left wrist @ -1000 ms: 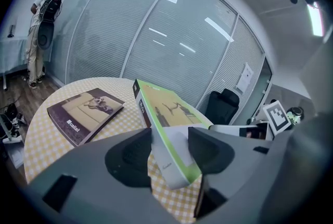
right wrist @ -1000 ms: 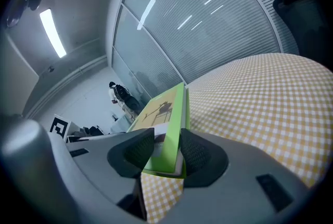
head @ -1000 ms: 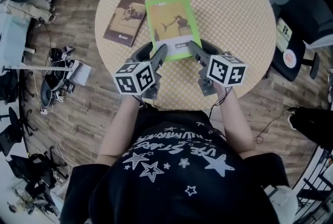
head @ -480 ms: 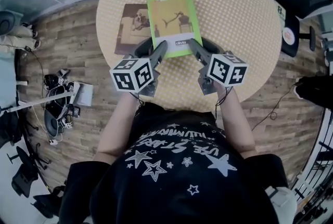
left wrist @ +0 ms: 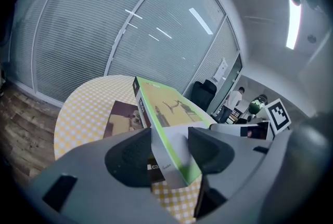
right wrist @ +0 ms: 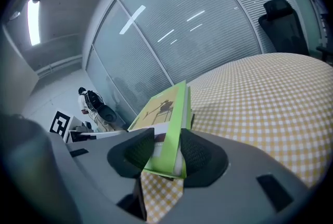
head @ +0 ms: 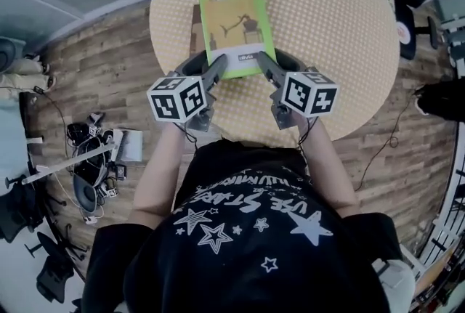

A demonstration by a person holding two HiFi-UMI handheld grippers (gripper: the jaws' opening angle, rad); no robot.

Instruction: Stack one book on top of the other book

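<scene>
Left gripper (head: 214,70) and right gripper (head: 265,66) pinch the green book (head: 232,25) over the brown book (left wrist: 125,119); an uneven release could skew it.

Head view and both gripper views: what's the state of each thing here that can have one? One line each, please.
green book: closed, gripped at its two near corners, near end raised off the table, over the brown book.
brown book: closed, flat on the table, largely covered by the green book from above.
left gripper: shut on the green book.
right gripper: shut on the green book.
</scene>
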